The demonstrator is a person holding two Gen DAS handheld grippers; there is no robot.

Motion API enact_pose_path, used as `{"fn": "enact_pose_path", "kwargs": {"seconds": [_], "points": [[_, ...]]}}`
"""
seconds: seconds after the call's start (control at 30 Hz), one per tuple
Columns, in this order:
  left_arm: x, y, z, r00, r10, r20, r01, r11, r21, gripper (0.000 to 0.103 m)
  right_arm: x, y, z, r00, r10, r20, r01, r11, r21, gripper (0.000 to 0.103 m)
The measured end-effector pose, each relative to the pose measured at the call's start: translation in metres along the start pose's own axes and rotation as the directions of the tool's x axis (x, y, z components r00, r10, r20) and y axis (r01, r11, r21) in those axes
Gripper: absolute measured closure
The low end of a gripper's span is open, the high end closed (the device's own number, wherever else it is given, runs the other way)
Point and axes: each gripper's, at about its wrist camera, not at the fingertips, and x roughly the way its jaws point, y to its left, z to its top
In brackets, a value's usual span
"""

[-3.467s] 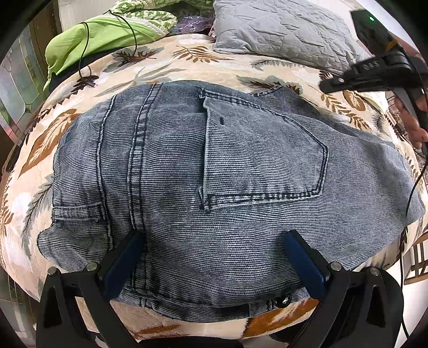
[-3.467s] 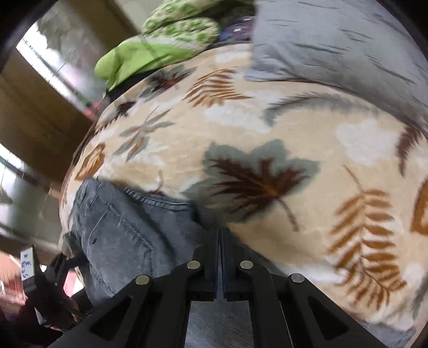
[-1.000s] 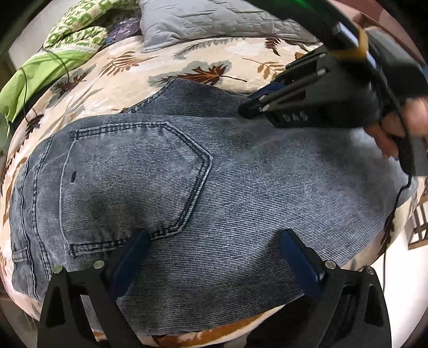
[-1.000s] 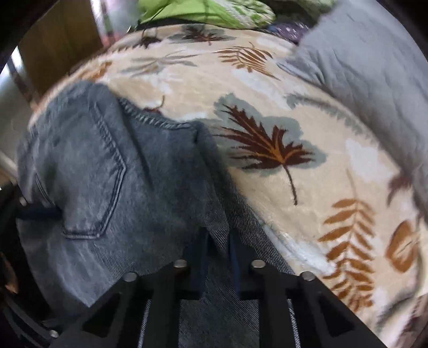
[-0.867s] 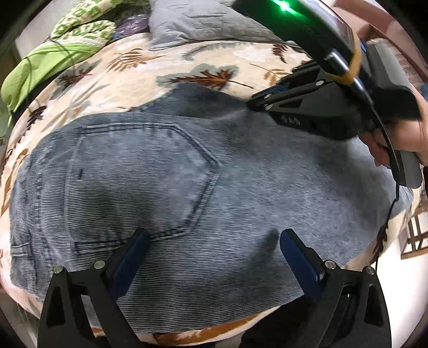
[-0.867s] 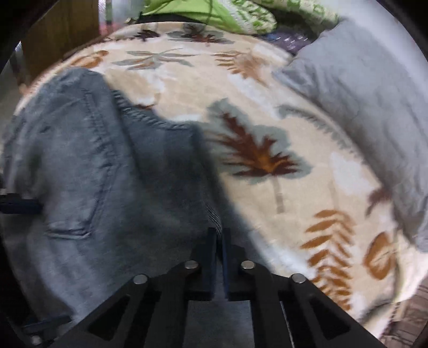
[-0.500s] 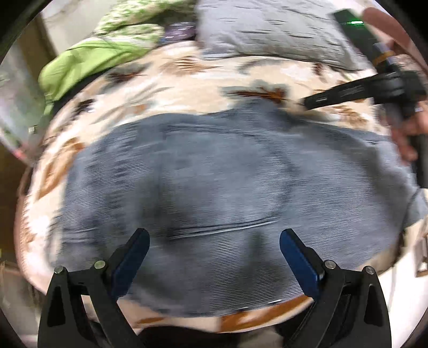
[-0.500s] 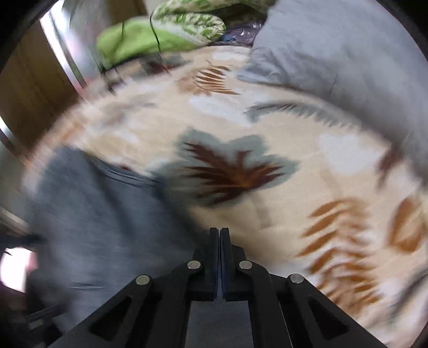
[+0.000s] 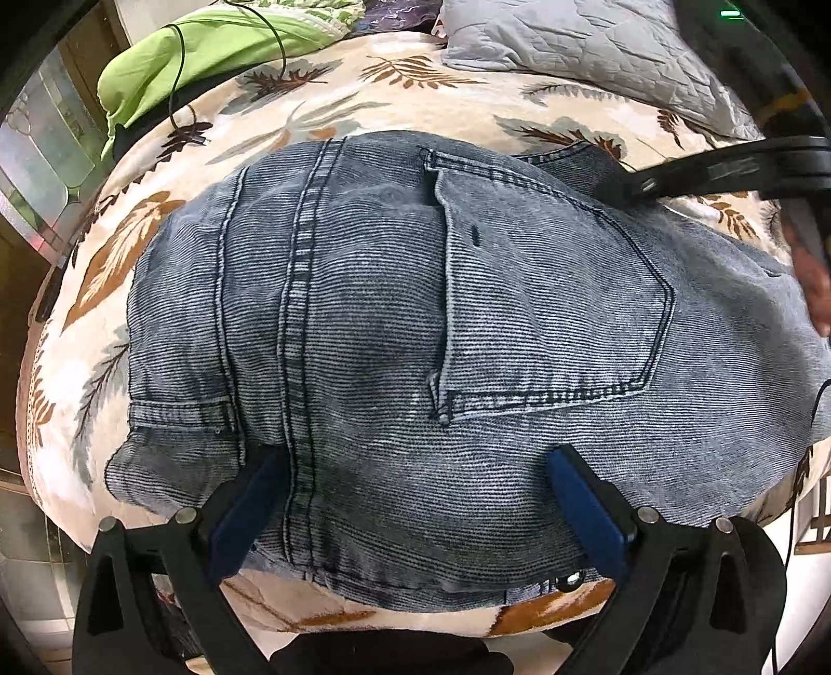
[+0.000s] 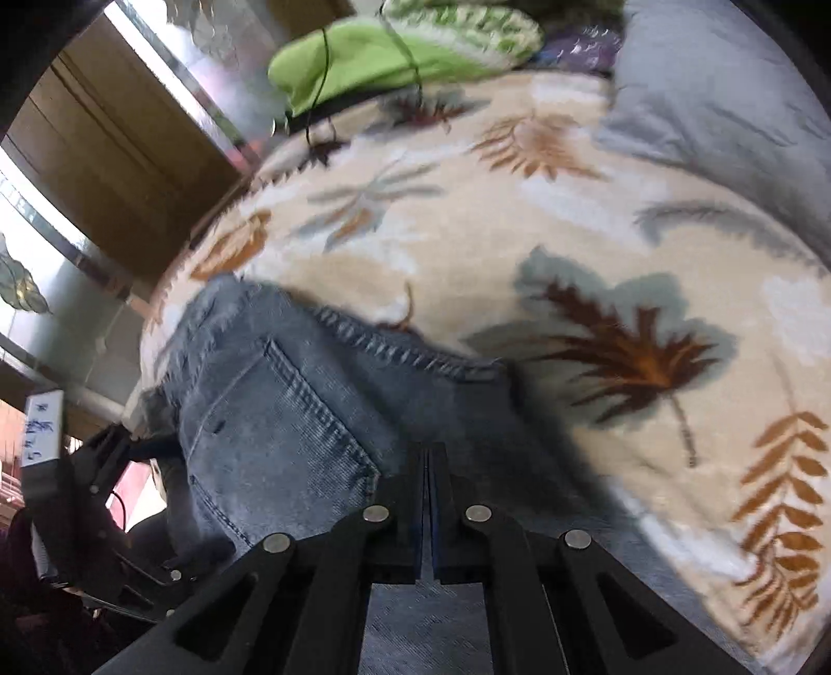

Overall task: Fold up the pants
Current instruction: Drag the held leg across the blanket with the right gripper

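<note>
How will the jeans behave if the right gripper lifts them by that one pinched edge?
Probably floppy: the jeans follow the leaf-print blanket, so the rest should hang. Likely heavy for cloth, given the thick ribbed denim and doubled seams. The right gripper, shut, may not slip, but layers could separate. The left gripper is open.

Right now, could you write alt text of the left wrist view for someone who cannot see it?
Grey-blue denim pants lie back-pocket up on a cream leaf-print blanket, between the open blue-padded left gripper. The black right gripper reaches in at the far edge; a grey quilted pillow and green bedding sit behind.
</note>
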Motion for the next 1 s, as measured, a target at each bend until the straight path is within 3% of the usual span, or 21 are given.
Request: {"fn": "enact_pose_path", "kwargs": {"seconds": [0.07,0.13,0.3,0.43,0.57,0.6,0.63,0.67,0.7,0.73,0.77,0.83,0.9,1.0], "points": [[0.001,0.0,0.001,1.0,0.001,0.002,-0.001,1.0,0.005,0.001,0.019,-0.009,0.005,0.999,-0.04,-0.015,0.041,0.998,0.057,0.1],[0.001,-0.002,-0.002,1.0,-0.006,0.005,0.006,1.0,0.021,0.001,0.024,-0.017,0.008,1.0,-0.009,0.002,0.009,0.993,0.121,0.101],[-0.004,-0.003,-0.016,1.0,-0.012,0.018,0.011,0.999,0.041,0.001,0.021,-0.016,0.005,0.997,-0.049,0.063,0.038,0.985,0.169,0.102],[-0.007,0.001,-0.021,0.999,-0.044,0.004,0.044,0.999,0.032,0.001,0.018,-0.029,-0.005,0.988,-0.014,0.156,-0.04,0.943,0.332,0.102],[-0.007,0.007,-0.026,0.998,-0.065,-0.002,0.065,0.997,0.031,0.001,0.014,-0.035,-0.01,0.978,-0.02,0.208,-0.068,0.911,0.406,0.102],[-0.006,0.009,-0.026,0.998,-0.068,-0.003,0.068,0.997,0.029,0.001,0.008,-0.036,-0.011,0.969,-0.075,0.235,-0.031,0.909,0.416,0.102],[-0.006,0.01,-0.027,0.997,-0.071,-0.004,0.071,0.997,0.026,0.001,0.002,-0.038,-0.006,0.951,-0.193,0.241,0.072,0.898,0.435,0.101],[-0.007,0.012,-0.028,0.997,-0.077,-0.008,0.077,0.997,0.018,0.001,0.0,-0.044,-0.005,0.94,-0.25,0.23,0.117,0.874,0.472,0.099],[-0.008,0.017,-0.027,0.996,-0.089,-0.01,0.089,0.996,0.003,0.001,0.001,-0.056,-0.006,0.949,-0.224,0.221,0.072,0.839,0.54,0.097],[-0.009,0.021,-0.025,0.995,-0.097,-0.022,0.097,0.995,-0.008,0.001,-0.001,-0.069,-0.014,0.959,-0.136,0.25,-0.045,0.794,0.607,0.097],[-0.012,0.025,-0.023,0.995,-0.094,-0.024,0.094,0.996,-0.01,0.003,-0.006,-0.069,-0.017,0.954,-0.133,0.27,-0.063,0.789,0.611,0.097],[-0.026,0.033,-0.023,0.996,-0.086,0.001,0.086,0.996,-0.021,0.007,-0.027,-0.054,-0.02,0.935,-0.157,0.317,-0.039,0.844,0.534,0.097],[-0.041,0.045,-0.018,0.996,-0.076,0.041,0.077,0.996,-0.038,0.007,-0.041,-0.04,-0.027,0.935,-0.121,0.335,-0.056,0.878,0.475,0.097],[-0.055,0.066,-0.008,0.994,0.034,0.107,-0.027,0.997,-0.07,0.007,-0.057,-0.014,-0.051,0.945,-0.098,0.313,-0.031,0.923,0.383,0.097]]}}
